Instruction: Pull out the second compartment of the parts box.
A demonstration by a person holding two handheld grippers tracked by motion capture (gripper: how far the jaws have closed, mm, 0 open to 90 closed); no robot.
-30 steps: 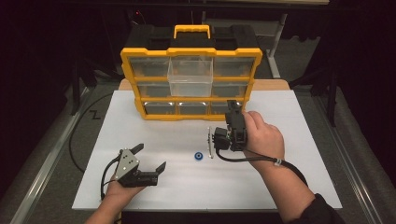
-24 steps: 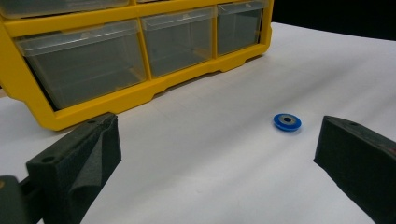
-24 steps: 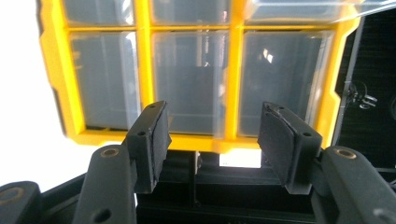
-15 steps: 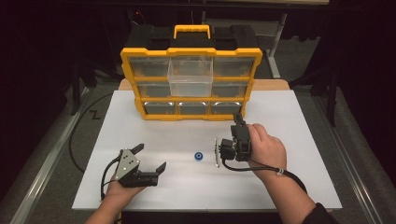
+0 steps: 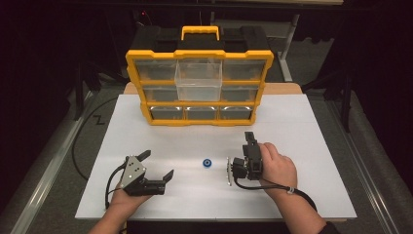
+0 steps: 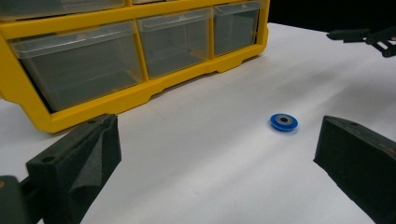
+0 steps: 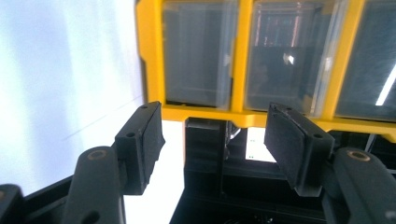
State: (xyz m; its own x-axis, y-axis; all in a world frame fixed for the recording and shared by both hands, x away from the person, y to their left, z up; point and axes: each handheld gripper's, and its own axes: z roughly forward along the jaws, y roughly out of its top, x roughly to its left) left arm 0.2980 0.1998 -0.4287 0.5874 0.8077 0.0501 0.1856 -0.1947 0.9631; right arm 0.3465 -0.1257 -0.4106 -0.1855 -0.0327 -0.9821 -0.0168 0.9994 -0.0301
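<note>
The small blue disc (image 5: 207, 163) with a dark centre lies flat on the white table (image 5: 302, 136), between the 2 grippers and well in front of the yellow drawer organizer (image 5: 199, 87), whose middle clear drawer (image 5: 198, 80) juts out. The step looks like the approach to a pickup: the left gripper (image 5: 155, 165) rests wide open, aimed at the disc, while the right gripper (image 7: 215, 135) hangs moderately open, holding nothing. Next, either one must descend and straddle the thin disc. No readable labels.

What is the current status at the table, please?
Left gripper open, resting on white table. Right gripper open, empty. Small blue ring-shaped disc lies between them, untouched. Nothing blocking it.
</note>
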